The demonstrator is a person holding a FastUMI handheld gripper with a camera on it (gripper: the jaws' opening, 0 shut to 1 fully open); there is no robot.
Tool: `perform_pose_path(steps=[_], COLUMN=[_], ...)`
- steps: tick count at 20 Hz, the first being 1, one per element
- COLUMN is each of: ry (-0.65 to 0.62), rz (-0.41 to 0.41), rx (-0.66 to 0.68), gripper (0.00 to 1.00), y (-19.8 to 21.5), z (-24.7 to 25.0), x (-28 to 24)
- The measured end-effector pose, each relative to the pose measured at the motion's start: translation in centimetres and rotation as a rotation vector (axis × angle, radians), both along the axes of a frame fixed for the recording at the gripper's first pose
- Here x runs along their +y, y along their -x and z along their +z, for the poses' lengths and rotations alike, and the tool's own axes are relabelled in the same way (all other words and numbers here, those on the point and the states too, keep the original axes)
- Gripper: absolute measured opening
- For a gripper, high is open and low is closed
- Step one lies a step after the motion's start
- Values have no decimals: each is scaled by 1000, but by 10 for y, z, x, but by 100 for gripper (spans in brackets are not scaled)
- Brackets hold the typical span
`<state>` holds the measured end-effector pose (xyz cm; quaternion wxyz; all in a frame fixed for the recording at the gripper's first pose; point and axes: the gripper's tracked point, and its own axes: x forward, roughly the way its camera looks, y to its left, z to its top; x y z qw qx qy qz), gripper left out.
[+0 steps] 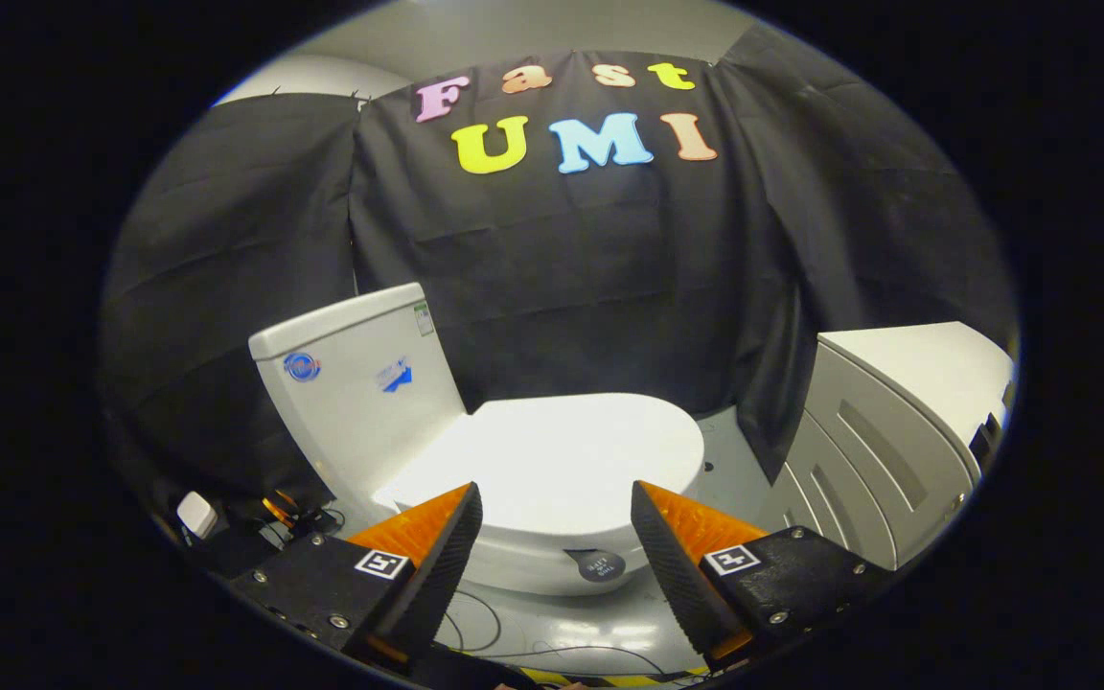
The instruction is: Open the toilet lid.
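While the gripper [557, 522] hangs with its two fingers spread wide and nothing between them, one white ceramic toilet [514, 537] stands just ahead, side-on. Its smooth glossy white oval lid [562, 460] lies flat, closed over the bowl, glare from overhead light on top. Lid sits just beyond the fingertips, in the gap between them as seen from the gripper view, not touched. One small dark round tag [598, 564] hangs on the bowl's side under the lid rim, text too small to tell. One white rectangular tank [360, 383] rises at the lid's hinge end, to the left, with two bluish stickers on its side and one small label near its top corner. One pale grey cabinet with recessed panels [883, 460] stands to the right, apart from the toilet. One small white boxy device [197, 514] sits low at the left beside the tank, near some cables. Thin dark cables [475, 628] trail on the glossy grey floor [600, 637] below the bowl. Black cloth wall [590, 278] behind everything.
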<state>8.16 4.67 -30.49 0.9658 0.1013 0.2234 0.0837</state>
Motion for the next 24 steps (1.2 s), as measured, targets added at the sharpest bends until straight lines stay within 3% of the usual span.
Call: perform_pose_path(steps=[6, 18, 21, 24], ry=[-205, -574, -607, -741], rz=[-45, -301, -363, -397], rx=[94, 214, 238, 233], gripper=[96, 95, 94, 88], y=[-4, 0, -4, -16], z=[-58, -145, -167, -166], x=[20, 11, 3, 6])
